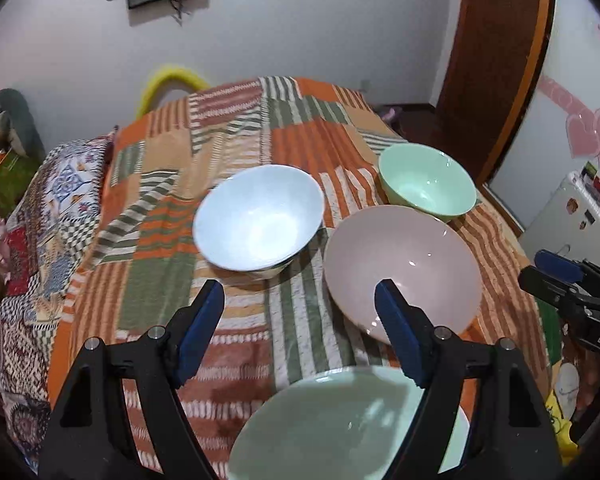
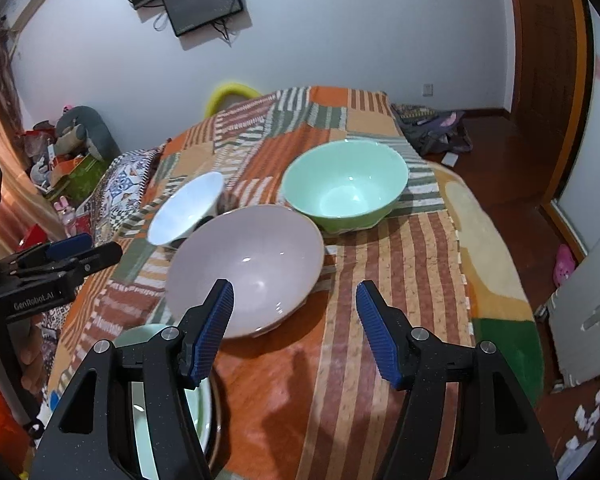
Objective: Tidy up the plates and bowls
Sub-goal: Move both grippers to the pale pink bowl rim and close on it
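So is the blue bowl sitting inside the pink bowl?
No, the blue bowl sits on the striped blanket by itself, beside the pink bowl.

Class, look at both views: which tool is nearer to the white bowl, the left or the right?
Left. The left tool sits just in front of the white bowl, open and empty. The right tool is farther off, with the pink bowl between it and the white one.

Room was evenly, softly lit from overhead, small glints showed inside the pink bowl [image 2: 246,270], faint shadows fell under the bowls, fisheye bending and dark vignetting marked corners, slight motion blur.
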`<state>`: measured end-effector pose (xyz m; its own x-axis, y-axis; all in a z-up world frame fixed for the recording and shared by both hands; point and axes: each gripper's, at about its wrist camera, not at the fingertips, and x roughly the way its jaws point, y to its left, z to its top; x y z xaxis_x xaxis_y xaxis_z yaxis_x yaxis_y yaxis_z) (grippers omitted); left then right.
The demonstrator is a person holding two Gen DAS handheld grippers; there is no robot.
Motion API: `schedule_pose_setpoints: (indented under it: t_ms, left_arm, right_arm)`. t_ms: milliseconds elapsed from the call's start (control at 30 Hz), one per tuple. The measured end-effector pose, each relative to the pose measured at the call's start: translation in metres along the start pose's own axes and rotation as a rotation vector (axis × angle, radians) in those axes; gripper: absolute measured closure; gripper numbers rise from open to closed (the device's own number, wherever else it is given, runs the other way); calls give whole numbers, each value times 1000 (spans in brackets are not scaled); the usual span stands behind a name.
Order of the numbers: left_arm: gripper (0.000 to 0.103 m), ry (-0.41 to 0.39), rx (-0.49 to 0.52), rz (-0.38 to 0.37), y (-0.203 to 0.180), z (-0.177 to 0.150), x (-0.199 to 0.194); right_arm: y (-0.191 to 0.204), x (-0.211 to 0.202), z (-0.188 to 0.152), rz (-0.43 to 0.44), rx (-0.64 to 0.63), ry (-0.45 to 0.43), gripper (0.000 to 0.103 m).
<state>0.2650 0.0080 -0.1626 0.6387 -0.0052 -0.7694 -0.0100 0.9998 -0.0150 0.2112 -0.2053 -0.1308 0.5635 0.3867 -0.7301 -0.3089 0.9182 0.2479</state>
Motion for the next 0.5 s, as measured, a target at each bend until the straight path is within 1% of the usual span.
schedule_pose_setpoints:
  t_ms: [133,267,400,433,467,500]
  left_arm:
    - [25,32,21,-12,-6,6,27]
    - [25,68,35,-46,-10,9,51]
    - [27,86,23,-84,-8,10,66]
    - [29,89,22,-90,-9,10,68]
    - [37,97,23,-100,-9,10,71]
    - [45,110,27,-111,-10,10,75]
  right_arm:
    - [-8,24,5,5,20,36,43]
    - [-11,40,7,6,28,56,43]
    - [-13,52,7,15,37,74,44]
    - [-14,54,6,20,41,77,49]
    - [-15,55,6,28,42,83,55]
    - [-16,58,6,37,42,92,58]
